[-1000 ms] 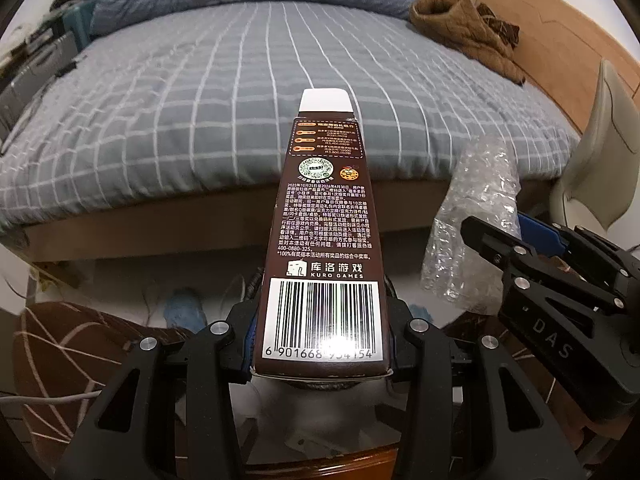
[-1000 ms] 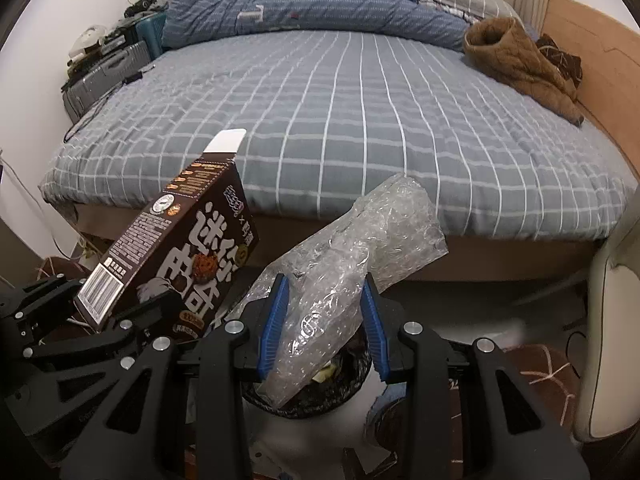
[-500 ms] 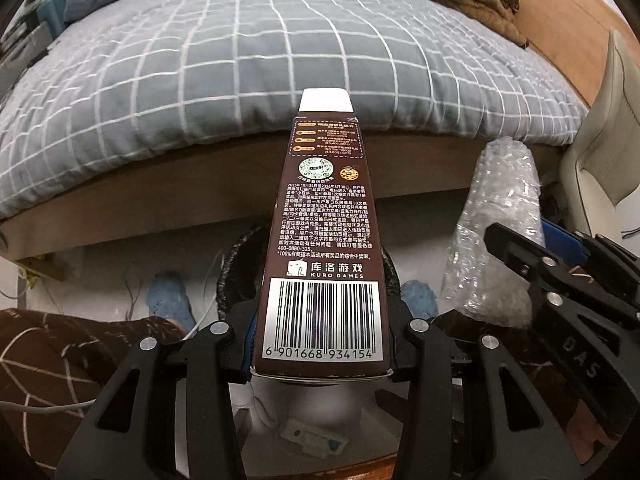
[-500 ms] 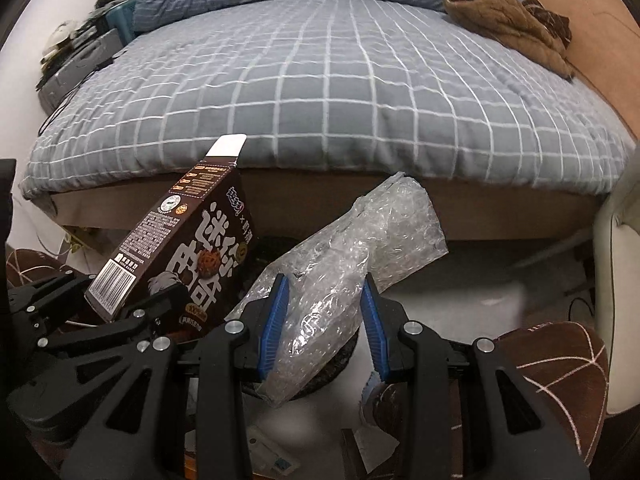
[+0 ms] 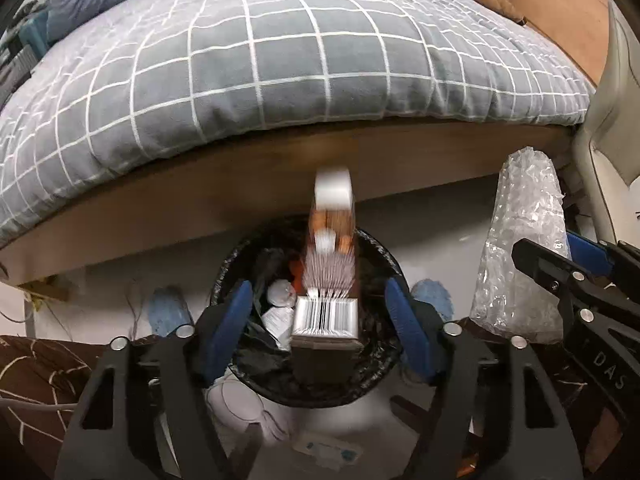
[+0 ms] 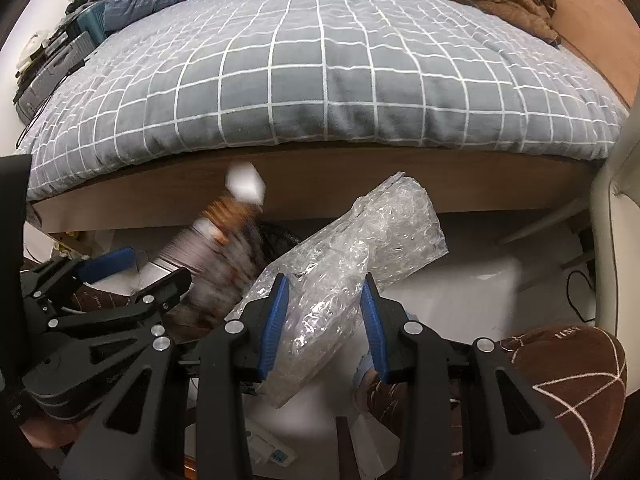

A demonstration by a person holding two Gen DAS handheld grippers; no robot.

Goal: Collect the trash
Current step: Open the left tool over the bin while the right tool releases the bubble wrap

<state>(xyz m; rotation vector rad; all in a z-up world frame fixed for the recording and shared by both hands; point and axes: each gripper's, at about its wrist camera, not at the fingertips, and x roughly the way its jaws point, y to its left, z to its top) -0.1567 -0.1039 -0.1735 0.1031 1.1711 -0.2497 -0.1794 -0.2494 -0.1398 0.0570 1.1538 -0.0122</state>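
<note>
The brown carton (image 5: pixel 328 280) with a barcode is blurred and falls free between the opening jaws of my left gripper (image 5: pixel 320 312); its blue pads (image 5: pixel 228 320) stand clear of it on both sides. Below it is a round bin (image 5: pixel 384 372) lined with a black bag and holding other rubbish. The same blurred carton (image 6: pixel 216 248) shows in the right wrist view, beside the left gripper (image 6: pixel 132 268). My right gripper (image 6: pixel 324 312) is shut on a crumpled bubble-wrap bag (image 6: pixel 352 248); that bag (image 5: pixel 520 252) also stands at the right of the left wrist view.
A bed with a grey checked cover (image 5: pixel 300 64) on a wooden frame (image 5: pixel 200 208) stands just behind the bin. A pale chair (image 6: pixel 620 240) is at the right. A brown patterned sleeve or trouser (image 6: pixel 560 392) and blue slippers (image 5: pixel 168 312) are low in view. Clutter lies beyond the bed's left edge.
The left jaws have spread and let go of the carton, which now drops toward the bin. Both grippers have sunk lower, closer to the bin. The right gripper keeps its hold on the bubble wrap.
</note>
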